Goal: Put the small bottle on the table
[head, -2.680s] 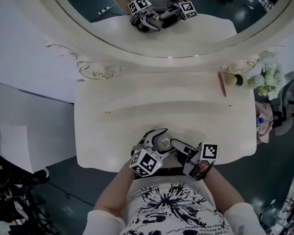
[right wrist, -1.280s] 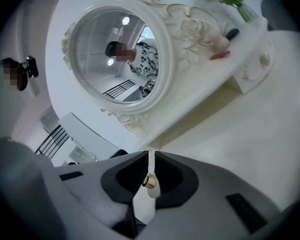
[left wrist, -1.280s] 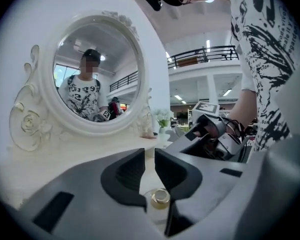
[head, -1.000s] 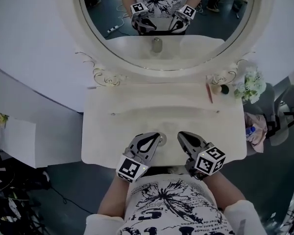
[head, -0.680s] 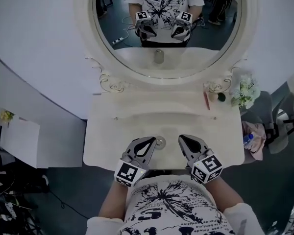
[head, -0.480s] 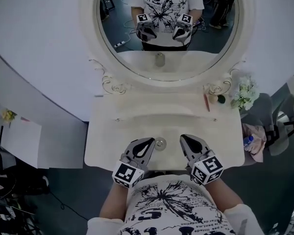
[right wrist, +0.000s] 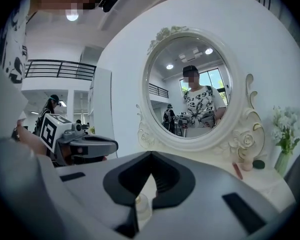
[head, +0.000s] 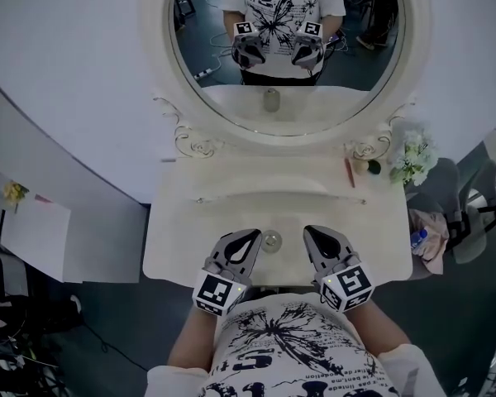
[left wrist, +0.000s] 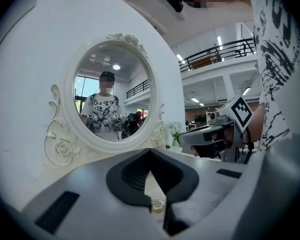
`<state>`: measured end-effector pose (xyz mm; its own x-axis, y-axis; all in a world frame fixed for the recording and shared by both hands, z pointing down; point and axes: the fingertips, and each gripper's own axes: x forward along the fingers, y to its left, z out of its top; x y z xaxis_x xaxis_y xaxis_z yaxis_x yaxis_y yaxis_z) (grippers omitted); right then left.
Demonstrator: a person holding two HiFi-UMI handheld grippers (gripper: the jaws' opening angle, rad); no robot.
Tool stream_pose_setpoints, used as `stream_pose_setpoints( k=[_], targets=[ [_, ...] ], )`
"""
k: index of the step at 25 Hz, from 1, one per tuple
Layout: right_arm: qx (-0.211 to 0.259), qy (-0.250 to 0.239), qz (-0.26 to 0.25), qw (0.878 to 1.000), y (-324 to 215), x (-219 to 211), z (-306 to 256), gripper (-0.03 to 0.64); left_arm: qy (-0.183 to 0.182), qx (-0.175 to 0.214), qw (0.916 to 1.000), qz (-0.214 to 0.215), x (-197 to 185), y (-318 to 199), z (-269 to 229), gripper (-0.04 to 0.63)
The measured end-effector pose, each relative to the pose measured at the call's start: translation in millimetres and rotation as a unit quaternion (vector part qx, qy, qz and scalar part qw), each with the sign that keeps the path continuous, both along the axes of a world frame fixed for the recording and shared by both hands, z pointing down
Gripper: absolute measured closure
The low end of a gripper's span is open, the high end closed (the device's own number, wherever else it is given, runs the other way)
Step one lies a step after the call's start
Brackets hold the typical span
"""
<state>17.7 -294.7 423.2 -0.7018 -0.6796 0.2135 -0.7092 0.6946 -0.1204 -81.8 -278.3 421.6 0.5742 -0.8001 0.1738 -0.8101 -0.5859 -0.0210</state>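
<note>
The small clear bottle (head: 271, 240) stands upright on the white dressing table (head: 182, 238), near its front edge, between my two grippers. My left gripper (head: 246, 236) lies just left of it, shut and empty. My right gripper (head: 314, 232) lies a little further off to the right, also shut with nothing in it. In the left gripper view the bottle (left wrist: 157, 205) shows low through the gap behind the closed jaws (left wrist: 150, 153). The right gripper view shows the bottle (right wrist: 142, 204) the same way, below its closed jaws (right wrist: 151, 155).
A round mirror (head: 289, 48) in an ornate white frame rises at the table's back. A pink stick (head: 349, 172), a small pot (head: 362, 167) and a vase of white flowers (head: 413, 162) sit at the back right. A chair with cloth (head: 434, 230) stands right of the table.
Earlier both grippers were together at the bottle by the front edge; they have since parted to either side and the bottle stands alone. Over the last second only the view has shifted slightly.
</note>
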Motion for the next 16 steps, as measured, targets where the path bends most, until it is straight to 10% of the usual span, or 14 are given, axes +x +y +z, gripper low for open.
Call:
stream_pose_setpoints(
  k=[16],
  targets=[
    [0.024,0.031,0.015,0.999,-4,-6,8,0.600,-0.010,-0.020,0.9996,-0.017,-8,-10,9,0.575]
  ],
)
